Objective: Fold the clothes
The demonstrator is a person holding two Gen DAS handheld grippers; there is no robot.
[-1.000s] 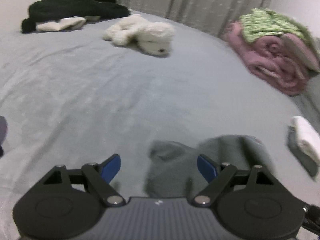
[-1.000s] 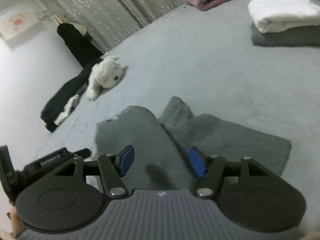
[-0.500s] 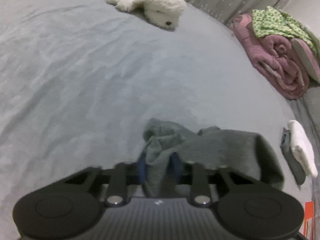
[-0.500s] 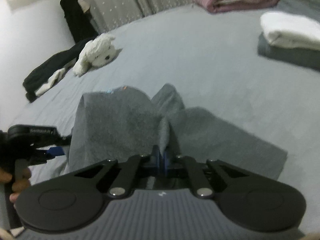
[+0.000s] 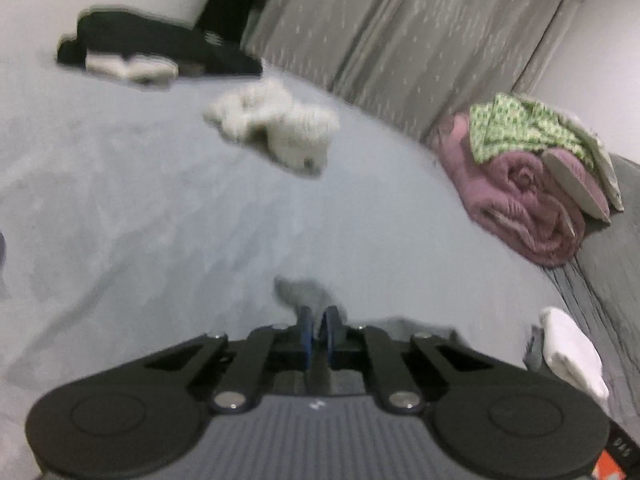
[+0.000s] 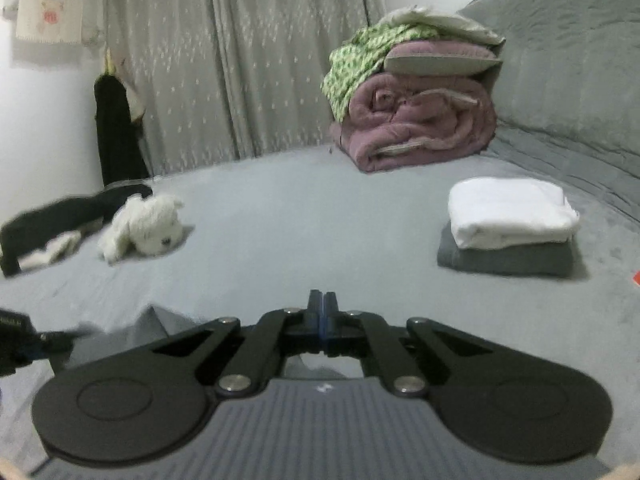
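Both jaws are pinched shut on the soft grey garment (image 5: pixel 304 294) lifted low over the grey bed (image 6: pixel 320 220), fold unfinished, while two folded pieces, white on grey (image 6: pixel 508 232), sit stacked at two o'clock.

Right gripper (image 6: pixel 322 306) closed, grey garment (image 6: pixel 136 330) below, folded stack (image 6: pixel 508 228) beyond

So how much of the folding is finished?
Some is done: a folded white garment sits stacked on a folded grey one on the bed. In hand now: the left gripper is shut on the grey garment; the right gripper is shut too, grey cloth showing below it. Possibly left: the dark clothes lying unfolded beside the white plush toy.
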